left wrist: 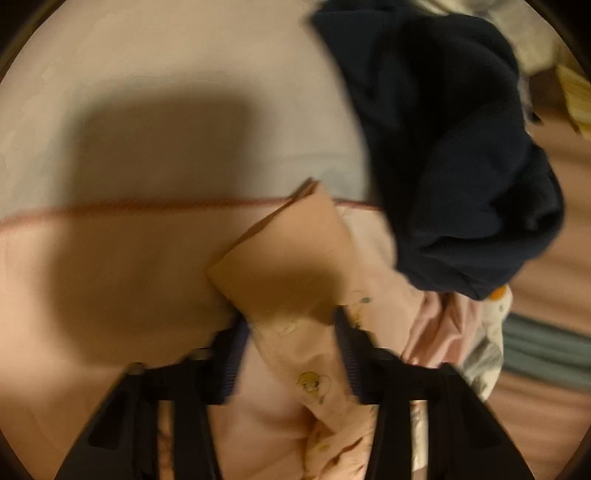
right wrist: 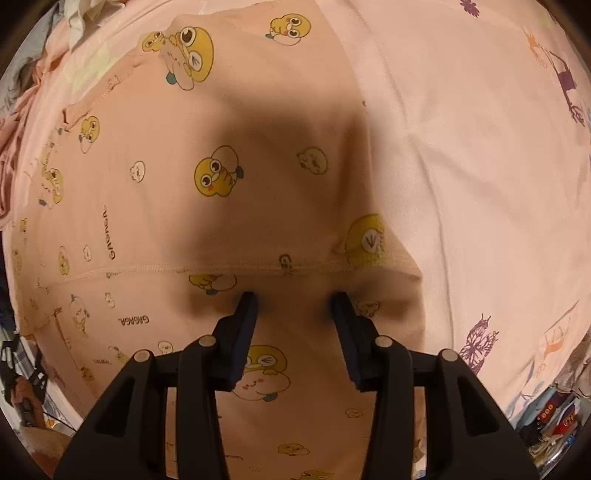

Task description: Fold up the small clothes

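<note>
The right gripper (right wrist: 294, 304) points steeply down over a peach-pink garment (right wrist: 155, 206) printed with yellow cartoon chicks, its two dark fingers (right wrist: 243, 321) standing apart with only flat cloth between them — nothing is clamped. A stitched hem (right wrist: 229, 266) runs across the frame just above the fingertips, and the gripper's shadow darkens the centre. The garment is spread on a pale pink sheet (right wrist: 480, 155) with purple and orange figures at the right edge. Crumpled clothes (right wrist: 77, 22) bunch at the upper left — blurred clutter fills the lower right corner.
</note>
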